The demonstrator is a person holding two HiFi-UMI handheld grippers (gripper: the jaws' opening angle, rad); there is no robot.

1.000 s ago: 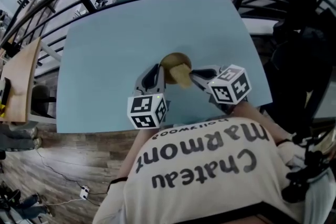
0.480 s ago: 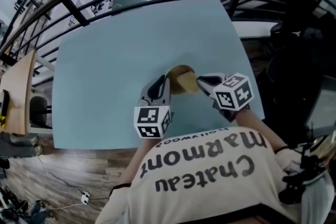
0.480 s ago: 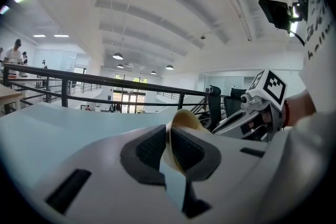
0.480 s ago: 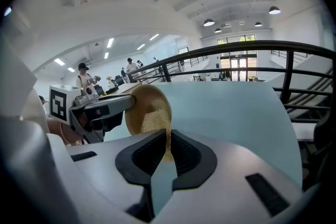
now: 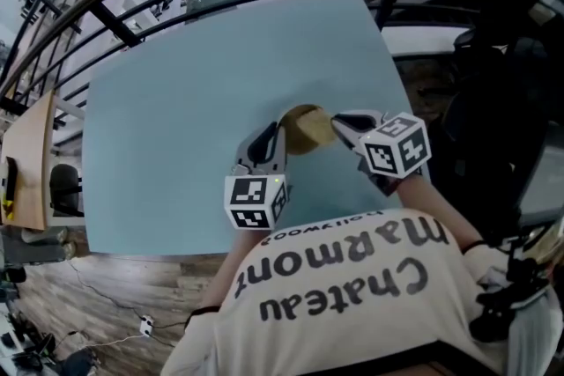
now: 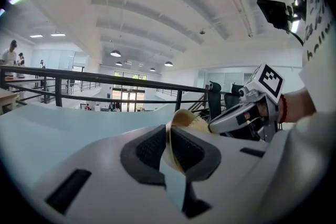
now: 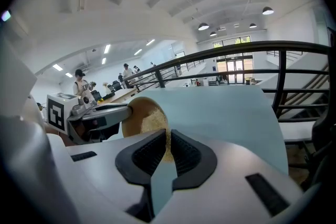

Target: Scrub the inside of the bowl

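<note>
We are observing one light blue table [image 5: 167,145], the largest item. It is filling the middle of the head view, with railings beyond its far edge.

We are locating one tan bowl [image 5: 298,117] over the near middle of the table, between the two grippers. It is tipping on edge, its hollow facing right. We cannot tell whether its base is touching the table.

We are counting two grippers. The left gripper [image 5: 275,135] is clamping the left wall of the bowl: in the left gripper view the thin rim [image 6: 169,147] is standing pinched between narrow jaws. The right gripper [image 5: 338,124] is closing narrowly on one fibrous scrub pad [image 7: 153,122], which is projecting from the jaws toward the bowl.

We are judging the controlling relation as follows. The inside of the bowl [image 7: 134,113] is lying directly left of the right gripper, just ahead of its jaws, and the pad [image 5: 315,133] is sitting at or within the hollow. The right gripper is the nearer one to the inner surface; the left one [image 7: 107,113] is only bracing the bowl. The scrubbing stroke is therefore running leftward into the hollow and around its curve.
</note>
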